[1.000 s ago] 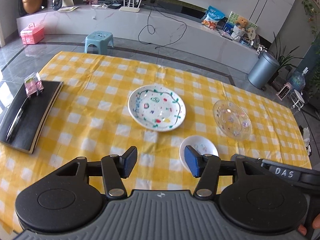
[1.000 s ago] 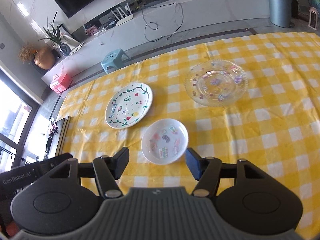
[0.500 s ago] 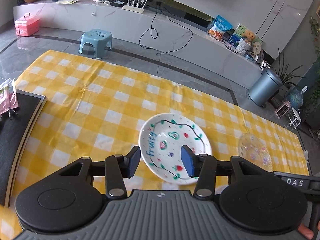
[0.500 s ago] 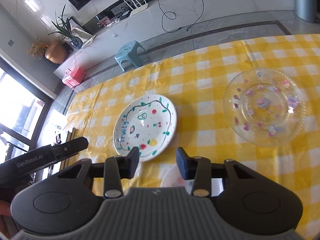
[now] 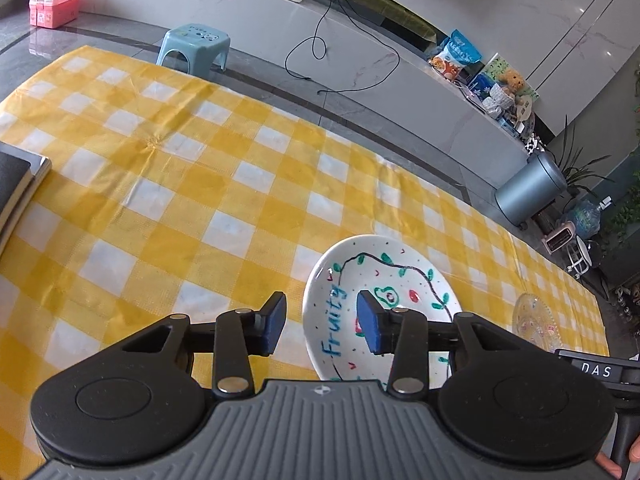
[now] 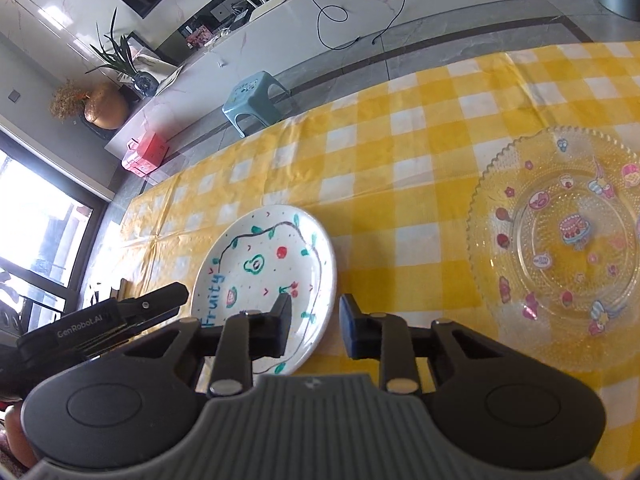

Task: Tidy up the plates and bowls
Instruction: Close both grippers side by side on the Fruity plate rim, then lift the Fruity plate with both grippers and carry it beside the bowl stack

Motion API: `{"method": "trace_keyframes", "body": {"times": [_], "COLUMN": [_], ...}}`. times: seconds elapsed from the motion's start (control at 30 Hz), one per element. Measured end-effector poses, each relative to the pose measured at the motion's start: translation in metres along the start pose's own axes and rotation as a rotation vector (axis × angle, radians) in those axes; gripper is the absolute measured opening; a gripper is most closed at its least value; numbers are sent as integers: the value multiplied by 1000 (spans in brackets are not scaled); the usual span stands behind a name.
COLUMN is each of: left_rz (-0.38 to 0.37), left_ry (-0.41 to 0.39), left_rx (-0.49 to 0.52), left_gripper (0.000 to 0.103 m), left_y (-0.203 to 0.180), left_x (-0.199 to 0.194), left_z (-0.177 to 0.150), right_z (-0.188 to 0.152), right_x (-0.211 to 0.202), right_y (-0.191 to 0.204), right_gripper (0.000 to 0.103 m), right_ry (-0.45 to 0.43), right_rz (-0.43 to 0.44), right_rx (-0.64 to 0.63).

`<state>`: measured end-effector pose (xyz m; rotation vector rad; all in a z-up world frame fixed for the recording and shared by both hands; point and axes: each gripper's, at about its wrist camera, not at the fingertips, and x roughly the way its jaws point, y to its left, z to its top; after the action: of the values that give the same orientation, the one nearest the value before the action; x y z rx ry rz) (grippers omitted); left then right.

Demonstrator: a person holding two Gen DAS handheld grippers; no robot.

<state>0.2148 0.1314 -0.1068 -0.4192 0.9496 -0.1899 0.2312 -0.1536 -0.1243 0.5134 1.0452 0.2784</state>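
Note:
A white plate with "Fruity" drawings (image 5: 384, 280) lies on the yellow checked tablecloth (image 5: 200, 184). My left gripper (image 5: 322, 326) is open, its jaws on either side of the plate's left rim. In the right wrist view my right gripper (image 6: 314, 330) is open with its jaws on either side of the same plate's (image 6: 264, 264) right rim. A clear glass plate with stickers (image 6: 560, 240) lies to the right; it also shows small in the left wrist view (image 5: 536, 320). The small white bowl is out of view.
A dark notebook (image 5: 16, 184) lies at the table's left edge. The left gripper's body (image 6: 100, 324) shows at the left of the right wrist view. Beyond the table stand a blue stool (image 5: 194, 46) and a grey bin (image 5: 530, 190).
Both grippers moved forward and down to the white plate, now at its opposite rims. The small bowl passed under the right gripper and out of view. Both stayed open.

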Motion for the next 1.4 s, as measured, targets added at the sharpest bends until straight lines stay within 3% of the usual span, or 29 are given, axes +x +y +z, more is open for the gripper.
{"method": "trace_keyframes", "body": {"times": [0.33, 0.43, 0.6, 0.73, 1.07, 1.4], "left_rz": [-29, -30, -18, -11, -29, -57], "left_ry": [-7, -5, -6, -13, -20, -7], "left_rx": [-29, -24, -23, -31, -17, 10], "left_gripper": [33, 22, 13, 13, 13, 13], "left_y": [6, 6, 5, 4, -7, -46], "left_x": [7, 8, 9, 8, -8, -48], "left_z": [-5, -6, -8, -9, -15, -33], "right_z": [2, 0, -1, -1, -4, -22], "right_x": [18, 21, 24, 24, 7, -48], "right_y": [-10, -12, -21, -30, -34, -35], "right_gripper": [17, 10, 10, 7, 6, 5], "right_ry": [27, 30, 19, 16, 18, -12], "right_rz": [24, 29, 57, 85, 93, 93], "right_rx": [35, 42, 90, 169, 183, 183]}}
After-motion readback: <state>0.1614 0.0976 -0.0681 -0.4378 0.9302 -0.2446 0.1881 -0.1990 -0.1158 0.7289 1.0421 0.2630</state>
